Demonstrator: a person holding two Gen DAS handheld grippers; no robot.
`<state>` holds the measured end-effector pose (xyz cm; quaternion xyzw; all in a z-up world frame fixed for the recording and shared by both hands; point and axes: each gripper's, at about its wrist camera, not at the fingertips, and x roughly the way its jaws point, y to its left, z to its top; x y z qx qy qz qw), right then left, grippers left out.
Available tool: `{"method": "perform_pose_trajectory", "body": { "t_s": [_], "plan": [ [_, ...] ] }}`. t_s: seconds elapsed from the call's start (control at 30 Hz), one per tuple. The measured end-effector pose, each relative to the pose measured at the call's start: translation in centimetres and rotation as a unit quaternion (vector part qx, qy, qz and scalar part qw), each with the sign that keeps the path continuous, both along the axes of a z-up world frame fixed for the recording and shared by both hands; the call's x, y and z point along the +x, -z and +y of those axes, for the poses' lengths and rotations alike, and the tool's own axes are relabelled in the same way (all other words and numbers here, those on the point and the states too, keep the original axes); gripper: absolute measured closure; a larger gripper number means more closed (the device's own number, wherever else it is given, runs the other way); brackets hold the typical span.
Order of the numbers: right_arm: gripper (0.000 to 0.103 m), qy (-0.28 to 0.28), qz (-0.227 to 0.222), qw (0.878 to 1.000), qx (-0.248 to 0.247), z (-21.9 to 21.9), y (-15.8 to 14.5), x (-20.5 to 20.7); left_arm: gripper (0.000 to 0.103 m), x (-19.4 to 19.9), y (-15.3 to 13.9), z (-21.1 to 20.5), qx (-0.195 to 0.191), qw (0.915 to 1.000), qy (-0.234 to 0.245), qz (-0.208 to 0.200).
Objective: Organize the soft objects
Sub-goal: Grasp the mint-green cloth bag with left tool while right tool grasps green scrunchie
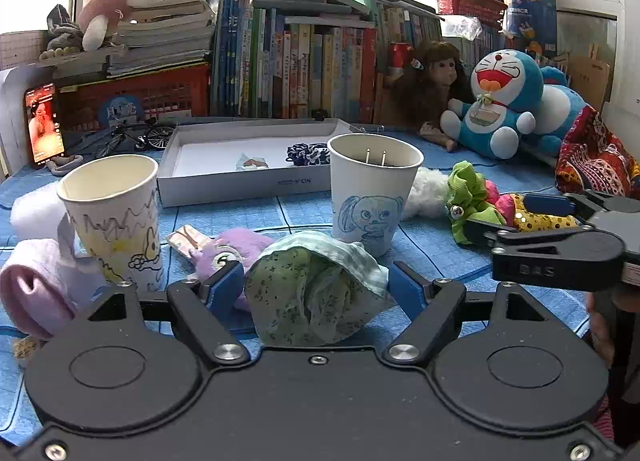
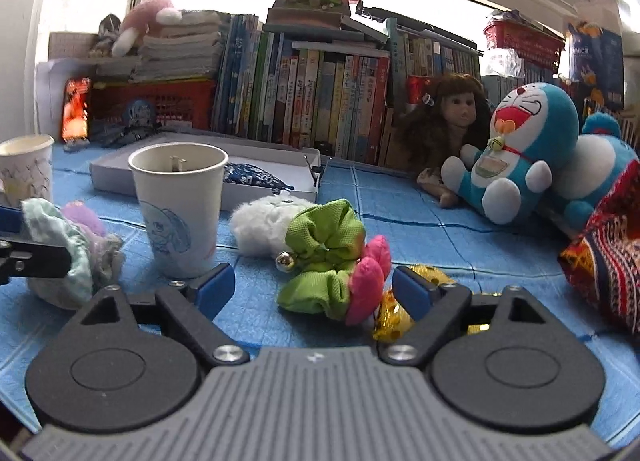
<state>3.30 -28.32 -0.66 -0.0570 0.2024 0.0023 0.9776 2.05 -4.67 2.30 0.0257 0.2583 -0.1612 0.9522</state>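
Cups (image 1: 374, 197) — flanking green scrunchie (image 1: 316, 293).

Green speckled scrunchie (image 1: 310, 293); lime scrunchie (image 2: 326, 257); blue mat (image 2: 420, 217).

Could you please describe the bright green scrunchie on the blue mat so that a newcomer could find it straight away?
Start at the paper cup with the blue elephant drawing on the blue mat. Just right of it, before a white fluffy toy, lies the green scrunchie. It alone is lime green, with a silver bell.
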Motion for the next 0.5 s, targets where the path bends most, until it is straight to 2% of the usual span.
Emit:
{"method": "perform_pose_trajectory", "body": {
  "t_s": [0.13,0.5],
  "plan": [
    [0.017,0.005,0.012,1.0,-0.002,-0.1,0.4,1.1,0.028,0.0,0.2,-0.5,-0.004,1.0,0.007,0.005],
    [0.02,0.013,0.027,0.999,-0.016,-0.1,1.2,2.5,0.034,0.8,1.1,-1.9,-0.008,0.999,0.032,0.029]
  ]
}}
